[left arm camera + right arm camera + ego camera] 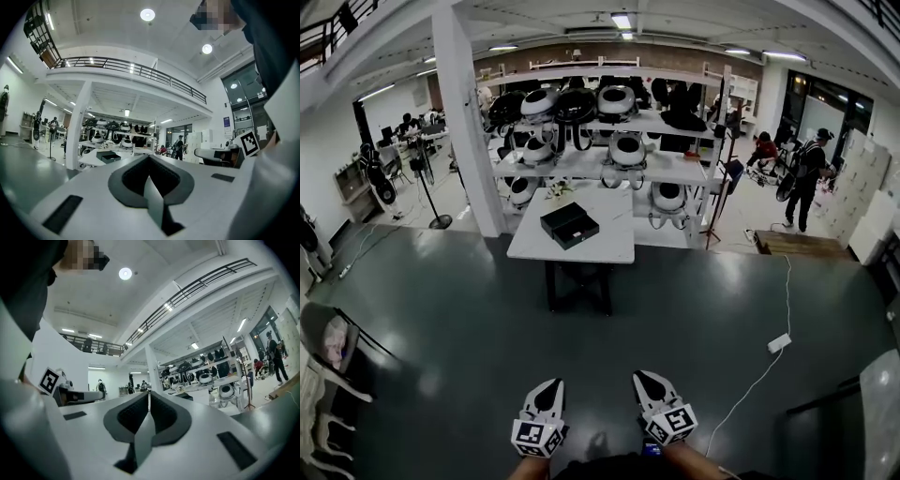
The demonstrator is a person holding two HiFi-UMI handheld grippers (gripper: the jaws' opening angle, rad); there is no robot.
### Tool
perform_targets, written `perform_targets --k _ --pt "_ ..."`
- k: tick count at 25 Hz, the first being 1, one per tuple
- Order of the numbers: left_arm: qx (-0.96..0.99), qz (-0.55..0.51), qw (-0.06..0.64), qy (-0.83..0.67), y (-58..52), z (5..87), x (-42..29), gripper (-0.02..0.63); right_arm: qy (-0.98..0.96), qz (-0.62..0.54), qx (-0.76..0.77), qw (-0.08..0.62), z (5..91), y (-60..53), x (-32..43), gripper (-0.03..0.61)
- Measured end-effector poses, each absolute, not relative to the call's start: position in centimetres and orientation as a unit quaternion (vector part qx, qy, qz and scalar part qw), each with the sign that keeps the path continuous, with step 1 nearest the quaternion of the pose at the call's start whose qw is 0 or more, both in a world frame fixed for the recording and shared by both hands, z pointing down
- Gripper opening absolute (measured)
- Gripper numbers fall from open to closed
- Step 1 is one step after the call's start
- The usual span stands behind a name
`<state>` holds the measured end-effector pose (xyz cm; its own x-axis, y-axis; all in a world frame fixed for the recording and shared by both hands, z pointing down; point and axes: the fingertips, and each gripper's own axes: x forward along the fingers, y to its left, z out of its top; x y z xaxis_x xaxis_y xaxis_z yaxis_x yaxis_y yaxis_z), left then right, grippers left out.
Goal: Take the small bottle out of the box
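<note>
A black box (569, 225) lies open on a white table (600, 246) across the dark floor, far ahead of me. The small bottle cannot be made out in any view. My left gripper (551, 385) and right gripper (644, 377) hang side by side at the bottom of the head view, low over the floor, both shut and holding nothing. In the left gripper view the left gripper (149, 158) points toward the distant box (107, 157). The right gripper (149, 393) shows its jaws pressed together, aimed toward the shelving.
White shelves (609, 164) loaded with rounded black-and-white devices stand behind the table, beside a white pillar (469, 122). A power strip (779, 342) with a white cable lies on the floor at right. A chair (328, 347) stands at left. People (806, 178) stand at far right.
</note>
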<state>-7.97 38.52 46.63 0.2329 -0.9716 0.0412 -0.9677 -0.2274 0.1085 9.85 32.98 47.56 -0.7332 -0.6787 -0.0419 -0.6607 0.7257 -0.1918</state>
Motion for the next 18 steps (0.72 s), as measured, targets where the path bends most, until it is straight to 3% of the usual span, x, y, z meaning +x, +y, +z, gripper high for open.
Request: perform_targets --k 18 --pt "0.79 -0.017 0.083 -0.607 36.9 48.8 0.4 0.014 0.939 -0.064 -0.334 0.041 50.0 32.7 17.6 0.037"
